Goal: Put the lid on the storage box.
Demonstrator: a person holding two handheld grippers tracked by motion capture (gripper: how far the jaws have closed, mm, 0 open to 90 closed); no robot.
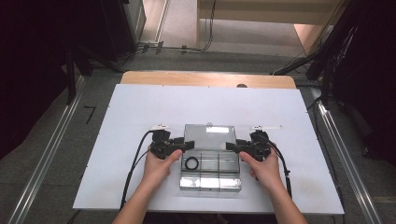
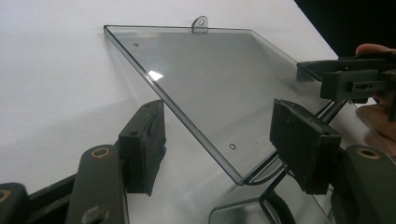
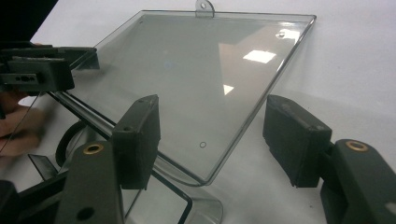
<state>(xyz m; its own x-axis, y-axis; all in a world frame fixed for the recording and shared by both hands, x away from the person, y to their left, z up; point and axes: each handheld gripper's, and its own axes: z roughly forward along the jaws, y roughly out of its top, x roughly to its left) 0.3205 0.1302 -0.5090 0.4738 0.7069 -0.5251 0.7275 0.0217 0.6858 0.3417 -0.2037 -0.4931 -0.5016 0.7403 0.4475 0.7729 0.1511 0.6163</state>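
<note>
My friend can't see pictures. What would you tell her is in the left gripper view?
A clear plastic lid, tilted up from a white table, has one edge between the left gripper's two open black jaws. The right gripper and a hand show on the far side.

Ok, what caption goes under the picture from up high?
Two hands hold black grippers beside a clear plastic compartment box with its lid open.

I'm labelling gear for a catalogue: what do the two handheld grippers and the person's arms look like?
Both the left gripper and right gripper are black, with blocky rectangular jaws, brass-coloured pivot pins and a black cable trailing back along each forearm. The forearms are bare, no sleeves visible.
</note>
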